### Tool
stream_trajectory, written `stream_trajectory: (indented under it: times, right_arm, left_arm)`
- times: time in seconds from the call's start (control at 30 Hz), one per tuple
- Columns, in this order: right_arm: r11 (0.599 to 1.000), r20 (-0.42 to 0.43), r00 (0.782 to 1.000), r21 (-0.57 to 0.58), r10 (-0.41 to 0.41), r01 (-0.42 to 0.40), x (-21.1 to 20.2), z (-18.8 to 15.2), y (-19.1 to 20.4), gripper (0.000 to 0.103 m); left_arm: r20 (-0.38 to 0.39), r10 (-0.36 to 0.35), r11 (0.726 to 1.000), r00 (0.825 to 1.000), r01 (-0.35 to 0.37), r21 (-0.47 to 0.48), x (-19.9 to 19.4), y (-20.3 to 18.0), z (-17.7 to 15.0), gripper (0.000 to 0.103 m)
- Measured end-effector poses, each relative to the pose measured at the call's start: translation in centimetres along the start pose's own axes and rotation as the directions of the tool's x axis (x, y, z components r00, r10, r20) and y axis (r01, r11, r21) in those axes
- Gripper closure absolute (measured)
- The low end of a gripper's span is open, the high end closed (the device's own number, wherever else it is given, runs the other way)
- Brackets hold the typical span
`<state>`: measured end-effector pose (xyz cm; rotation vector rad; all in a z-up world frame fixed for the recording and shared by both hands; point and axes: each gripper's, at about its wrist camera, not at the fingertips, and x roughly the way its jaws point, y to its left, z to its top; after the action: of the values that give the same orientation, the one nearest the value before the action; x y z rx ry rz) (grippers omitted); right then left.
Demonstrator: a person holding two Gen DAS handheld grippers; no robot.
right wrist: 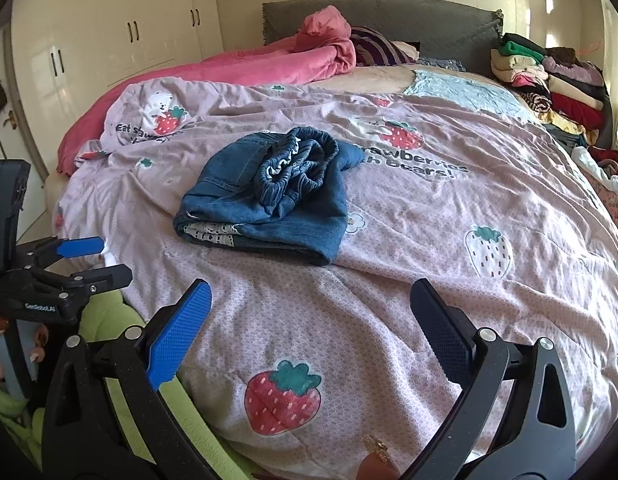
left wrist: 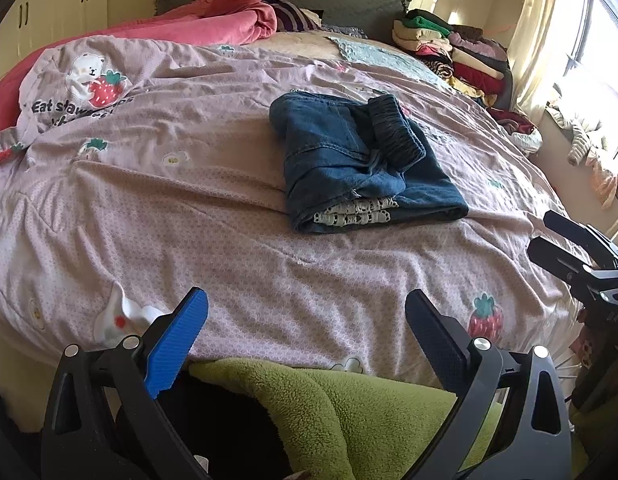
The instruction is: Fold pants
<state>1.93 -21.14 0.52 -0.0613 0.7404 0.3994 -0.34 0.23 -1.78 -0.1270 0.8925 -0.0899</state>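
A pair of blue denim pants (left wrist: 357,164) lies folded into a compact bundle on the pink strawberry-print duvet (left wrist: 189,208), its elastic waistband on top. In the right wrist view the pants (right wrist: 269,196) sit mid-bed, a patterned lining showing at the near edge. My left gripper (left wrist: 307,308) stands open and empty near the bed's front edge, well short of the pants. My right gripper (right wrist: 311,296) is open and empty too, also short of them. Each gripper shows in the other's view: the right gripper (left wrist: 547,234) at the far right, the left gripper (right wrist: 101,260) at the far left.
A green fleece garment (left wrist: 349,412) lies just below the bed's near edge. Stacked folded clothes (right wrist: 549,80) fill the back right corner. A pink blanket (right wrist: 269,64) and grey headboard (right wrist: 429,20) are at the back, white wardrobes (right wrist: 109,40) to the left. A white sock (left wrist: 121,316) sits front left.
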Motion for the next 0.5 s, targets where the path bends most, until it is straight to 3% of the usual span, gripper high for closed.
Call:
stream_trajectory:
  times: [0.5]
  right_arm:
    - [1.0,-0.001,1.0,-0.002,-0.003,0.003,-0.03,0.06,0.06,0.009]
  left_arm:
    - [-0.015,0.003,1.0,1.0,-0.003,0.001,0.11,0.0,-0.25,0.004]
